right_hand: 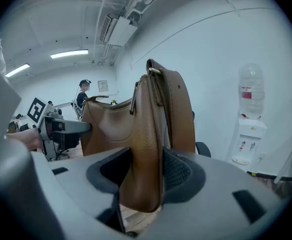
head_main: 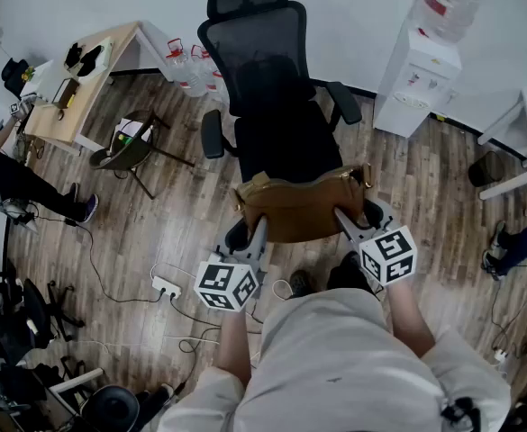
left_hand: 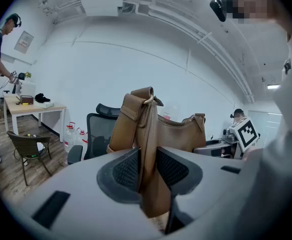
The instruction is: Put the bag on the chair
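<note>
A tan leather bag (head_main: 301, 207) hangs in the air just in front of the black office chair (head_main: 272, 97), at the front edge of its seat (head_main: 286, 147). My left gripper (head_main: 256, 232) is shut on the bag's left end; in the left gripper view the leather (left_hand: 148, 149) is pinched between both pads. My right gripper (head_main: 346, 221) is shut on the bag's right end, and the right gripper view shows the leather (right_hand: 148, 154) pressed between its pads. The bag's strap is folded against each end.
A water dispenser (head_main: 421, 70) stands right of the chair. Water jugs (head_main: 191, 66) sit behind it on the left. A small folding chair (head_main: 128, 147) and a desk (head_main: 83, 84) lie further left. Cables and a power strip (head_main: 166, 286) lie on the wood floor.
</note>
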Demonstrator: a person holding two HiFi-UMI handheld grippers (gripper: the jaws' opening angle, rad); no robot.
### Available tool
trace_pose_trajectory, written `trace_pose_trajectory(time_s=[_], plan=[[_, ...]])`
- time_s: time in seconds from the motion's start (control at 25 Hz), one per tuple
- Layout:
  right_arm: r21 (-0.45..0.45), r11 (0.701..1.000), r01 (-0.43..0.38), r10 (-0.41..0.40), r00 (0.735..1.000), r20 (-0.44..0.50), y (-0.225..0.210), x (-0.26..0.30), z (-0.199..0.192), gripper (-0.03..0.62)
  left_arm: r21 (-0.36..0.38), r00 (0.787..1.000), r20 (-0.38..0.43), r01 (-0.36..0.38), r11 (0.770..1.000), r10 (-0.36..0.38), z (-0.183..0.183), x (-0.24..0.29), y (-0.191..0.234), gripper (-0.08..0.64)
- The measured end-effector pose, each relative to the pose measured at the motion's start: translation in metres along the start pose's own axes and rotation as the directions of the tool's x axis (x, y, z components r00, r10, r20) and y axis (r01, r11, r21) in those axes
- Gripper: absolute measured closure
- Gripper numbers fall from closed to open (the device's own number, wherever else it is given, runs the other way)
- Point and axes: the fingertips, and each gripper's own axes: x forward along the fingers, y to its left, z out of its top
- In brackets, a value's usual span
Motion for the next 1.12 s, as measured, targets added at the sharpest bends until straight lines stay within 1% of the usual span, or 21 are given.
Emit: trace_pose_trajectory(time_s=[0.4,0.52,0.84,1.12], plan=[[-0.031,0.999,0.012,-0.012,1.0,-0.013,0.013,-0.006,-0.007,0.396,0.017,1.0,-0.012,-0.011,1.0,0.011,-0.011,-0.013,-0.001,0.46],[-0.023,1.0,0.013,-0.014,1.0,-0.017,0.019,-0.011,-0.01,0.387,0.023,1.0,-0.014,-0.008,1.0,0.008,-0.014,-0.02,-0.003,0.46],[-0.013,1.0,0.022,-0.022,1.0,-0.022,0.039,-0.021,-0.022,0.385,0.038,1.0,-0.022,-0.001,0.999,0.002,-0.024,-0.043,-0.004,0.46],[0.035,0.999,0.028,-0.026,0.998,-0.05,0.05,-0.03,-0.044,0.385,0.049,0.998,-0.066,0.009,0.999,-0.006,-0.039,-0.054,-0.009,0.46]])
